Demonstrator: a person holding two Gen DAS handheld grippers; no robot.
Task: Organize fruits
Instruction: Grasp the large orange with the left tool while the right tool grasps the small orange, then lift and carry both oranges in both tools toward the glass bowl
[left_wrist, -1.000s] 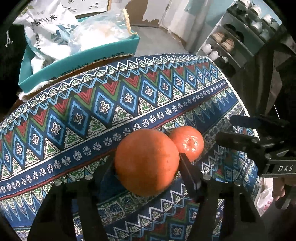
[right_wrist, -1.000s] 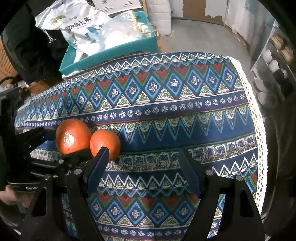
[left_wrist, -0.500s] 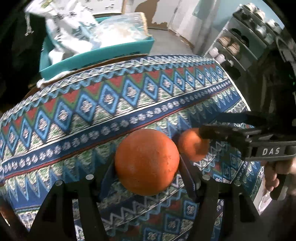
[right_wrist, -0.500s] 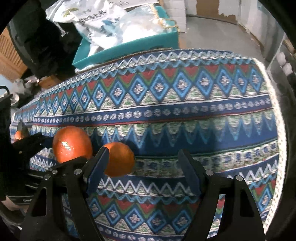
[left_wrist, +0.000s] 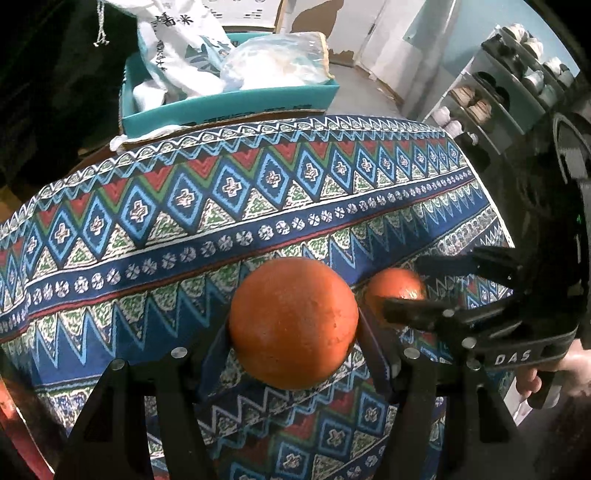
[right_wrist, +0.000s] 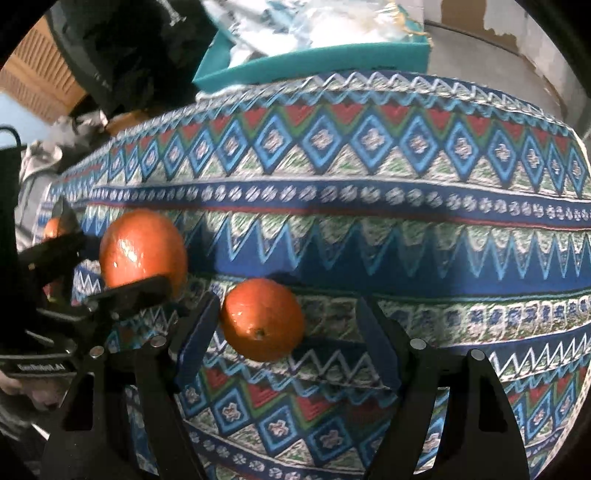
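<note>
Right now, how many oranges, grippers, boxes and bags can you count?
Oranges: 3 (big orange in the left gripper, small orange between the open right gripper fingers, half-hidden orange far left)
Grippers: 2
Teal box: 1
Bags: 2 (white printed bag, clear bag)
Total: 8

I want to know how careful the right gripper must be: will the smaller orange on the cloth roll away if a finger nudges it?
Probably yes. The smaller orange is round and lies free on the patterned cloth, so an off-centre touch would likely roll it. The right gripper straddles it, jaws closing, pads not yet pressing. Its glossy rind may be a bit slippery, though the larger orange sits firmly in the left gripper.
</note>
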